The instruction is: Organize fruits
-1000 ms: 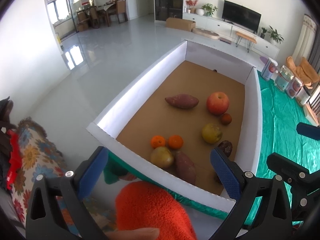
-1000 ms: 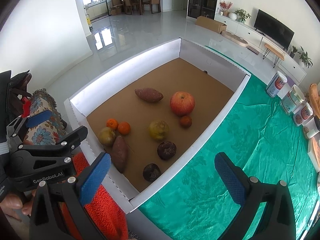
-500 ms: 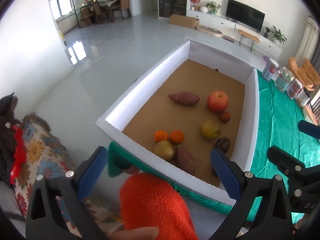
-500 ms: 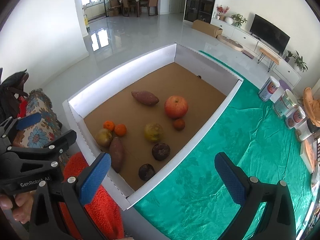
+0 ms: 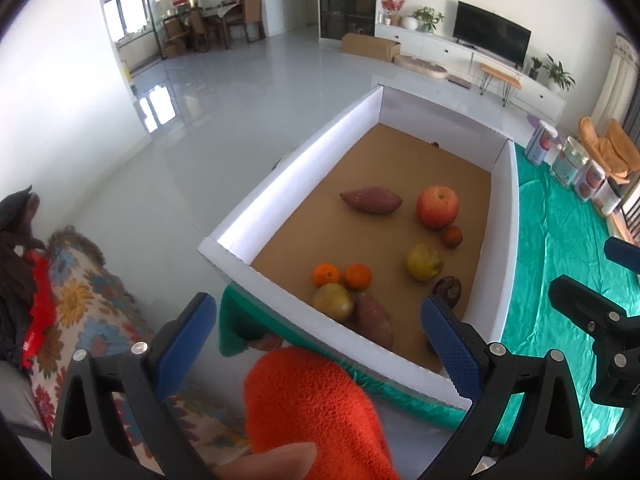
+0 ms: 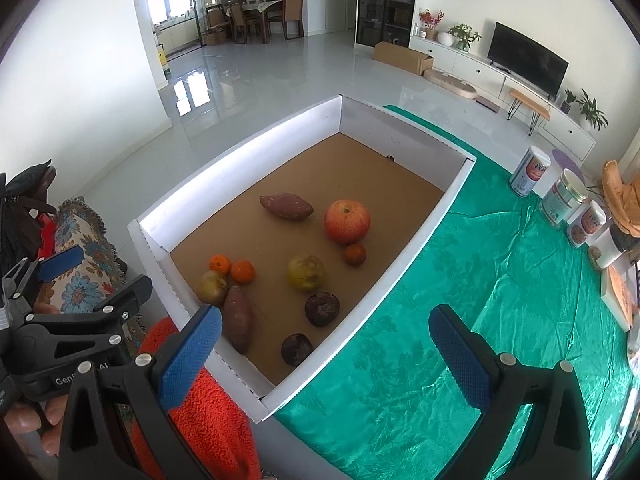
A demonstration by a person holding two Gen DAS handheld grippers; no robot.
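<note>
Fruits (image 6: 346,221) lie loose on the box's (image 6: 416,236) brown floor — red apple largest, upright.

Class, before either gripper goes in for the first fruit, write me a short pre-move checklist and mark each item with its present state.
1. Left gripper open and empty: ok.
2. Right gripper open and empty: ok.
3. Fruit all inside the box: ok.
4. Apple standing free for a grasp: ok.
5. Two oranges separate: not ok, they touch.
6. Destination for sorted fruit in view: cannot tell.

Fruits (image 6: 346,221) in box (image 6: 404,274); box on cloth (image 6: 480,288).
</note>
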